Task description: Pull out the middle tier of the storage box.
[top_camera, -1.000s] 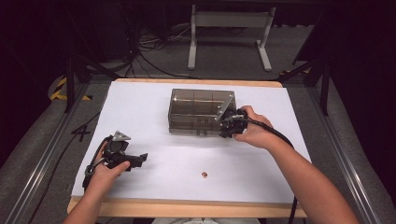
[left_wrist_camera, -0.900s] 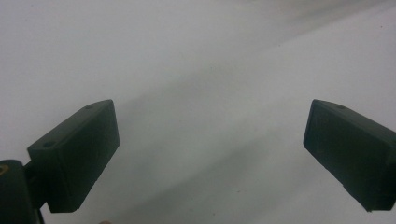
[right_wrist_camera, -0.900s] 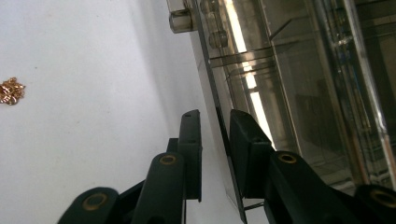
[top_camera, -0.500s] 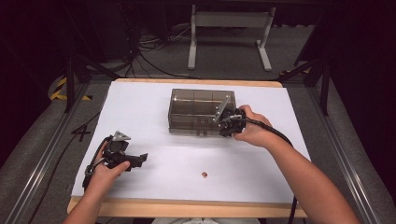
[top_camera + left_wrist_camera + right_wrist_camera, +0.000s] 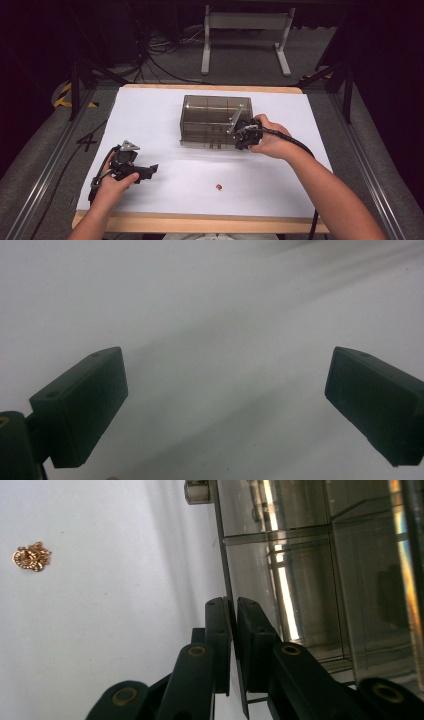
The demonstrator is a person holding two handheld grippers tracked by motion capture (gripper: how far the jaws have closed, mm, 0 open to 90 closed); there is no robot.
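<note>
- High view first: my right hand-held gripper (image 5: 239, 134) is at the front right corner of the see-through box (image 5: 210, 117), which sits in the middle of the white tabletop (image 5: 165, 107).
- Right gripper view: my right jaws have just been closing, and now they pinch a thin clear wall of the box (image 5: 300, 555). It looks like a lid or a front flap, but I cannot tell which.
- My left hand-held gripper (image 5: 145, 171) rests low near the left side, well apart from the box. Its jaws stand wide with nothing between them, as the left gripper view shows (image 5: 225, 405).
- A little gold trinket (image 5: 218, 187) lies on the tabletop in front of the box, not touched.
- I think the job has only begun: the grip on the box is made. Opening it and putting the trinket (image 5: 31, 557) inside seem still to do.
- I can read no words or labels anywhere.
</note>
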